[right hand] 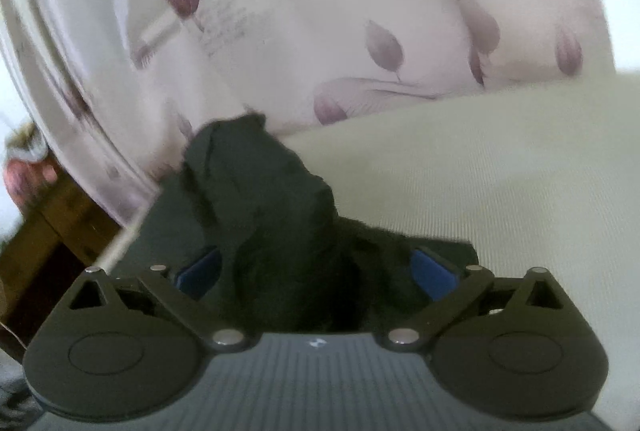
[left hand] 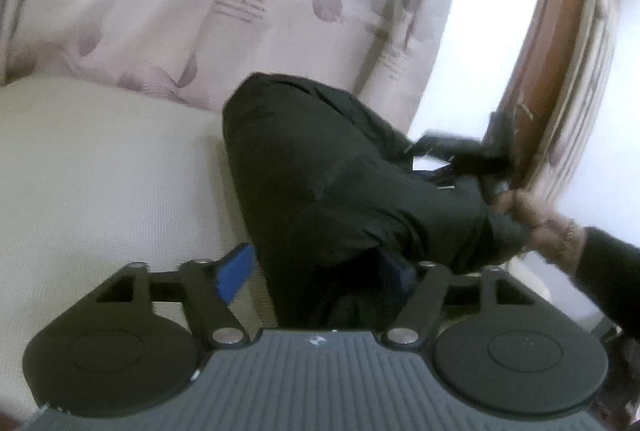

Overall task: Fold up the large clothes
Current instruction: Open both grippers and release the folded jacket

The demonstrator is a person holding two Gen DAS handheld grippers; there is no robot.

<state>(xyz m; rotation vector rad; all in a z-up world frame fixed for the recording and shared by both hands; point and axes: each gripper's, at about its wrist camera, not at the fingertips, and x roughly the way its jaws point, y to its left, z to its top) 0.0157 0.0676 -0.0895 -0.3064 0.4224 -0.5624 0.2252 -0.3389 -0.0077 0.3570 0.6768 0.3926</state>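
Note:
A large black garment point(left hand: 320, 167) lies bunched on a cream bed surface point(left hand: 100, 159). My left gripper point(left hand: 320, 271) has its blue pads point(left hand: 236, 271) spread wide, with the garment's fabric lying between them. In the left wrist view the right gripper point(left hand: 492, 151) and the hand holding it show at the garment's far end. In the right wrist view my right gripper point(right hand: 316, 271) also has its blue pads point(right hand: 434, 271) wide apart, and a raised bundle of the black garment point(right hand: 260, 191) fills the gap between them.
A pale curtain with purple leaf print point(left hand: 180, 11) hangs behind the bed and shows in the right wrist view point(right hand: 320, 11). A brown wooden door point(left hand: 552, 51) stands at right. A brown wooden frame point(right hand: 44, 231) lies at lower left.

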